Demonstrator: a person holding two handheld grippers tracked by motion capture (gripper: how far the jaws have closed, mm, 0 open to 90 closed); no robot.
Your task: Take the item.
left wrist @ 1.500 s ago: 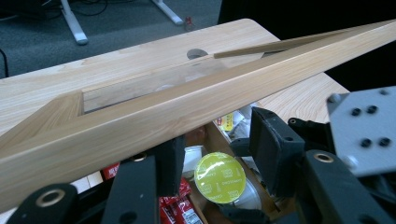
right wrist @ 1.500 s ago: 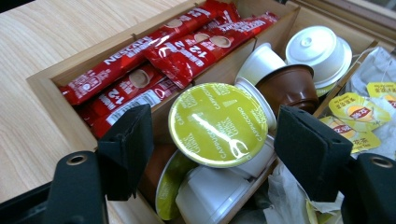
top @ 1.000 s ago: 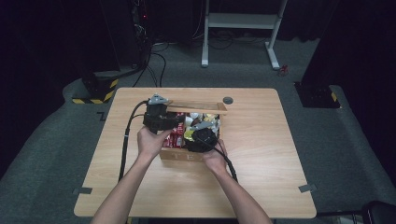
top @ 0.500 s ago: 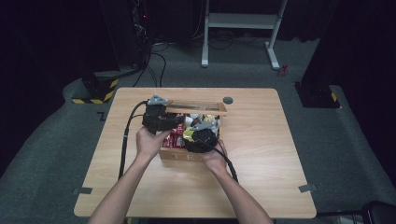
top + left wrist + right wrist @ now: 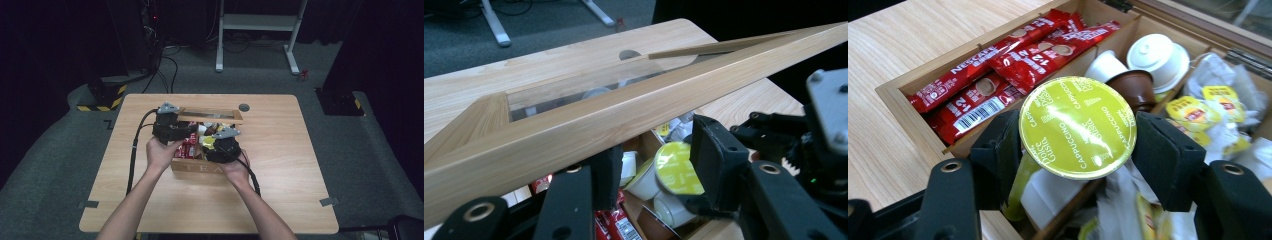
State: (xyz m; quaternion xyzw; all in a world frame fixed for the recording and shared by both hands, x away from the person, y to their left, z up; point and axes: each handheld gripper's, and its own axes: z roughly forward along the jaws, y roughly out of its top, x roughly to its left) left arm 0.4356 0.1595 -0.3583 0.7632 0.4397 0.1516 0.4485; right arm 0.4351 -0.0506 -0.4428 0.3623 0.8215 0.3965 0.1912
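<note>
While both grippers work at the wooden tea box (image 5: 200, 167) mid-desk (image 5: 300, 150), a capsule is held over it.
High view: left gripper (image 5: 172, 131) at the box's left, right gripper (image 5: 220, 145) over its middle. Left gripper view: jaws part open, under the raised glass lid (image 5: 624, 112), touching nothing clearly. Right gripper view: right gripper (image 5: 1078, 150) clamps the yellow-lidded capsule (image 5: 1078, 127) above red sachets (image 5: 998, 75) and tea bags (image 5: 1218, 110).

Yellow-lidded capsule (image 5: 1077, 127) above open tea box (image 5: 923, 107)
</note>
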